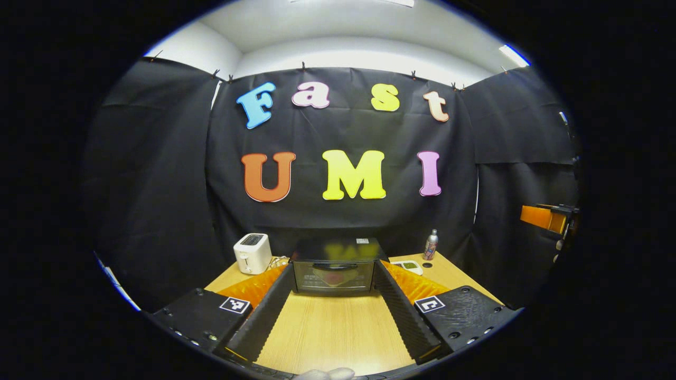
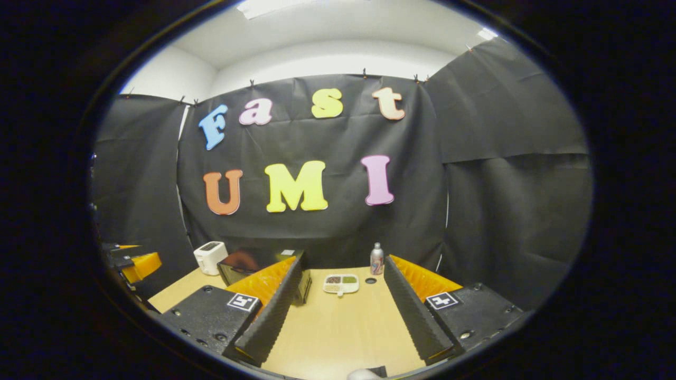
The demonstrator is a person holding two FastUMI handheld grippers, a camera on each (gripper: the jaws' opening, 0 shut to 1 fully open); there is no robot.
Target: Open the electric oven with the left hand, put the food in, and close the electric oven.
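We find both grippers, left gripper (image 1: 335,309) and right gripper (image 2: 343,316), wide open and empty; the rigid oven (image 1: 334,266) sits centre-frame, door shut, its top-edge handle likely the best hold.

Black cloth (image 1: 158,174) hung on three sides, clipped along top edge. White wall (image 1: 343,55) and ceiling (image 2: 327,26) above cloth. Ceiling light strip (image 1: 513,55) glowing upper right. Light wood-grain desk (image 1: 332,332) below, set against back cloth.
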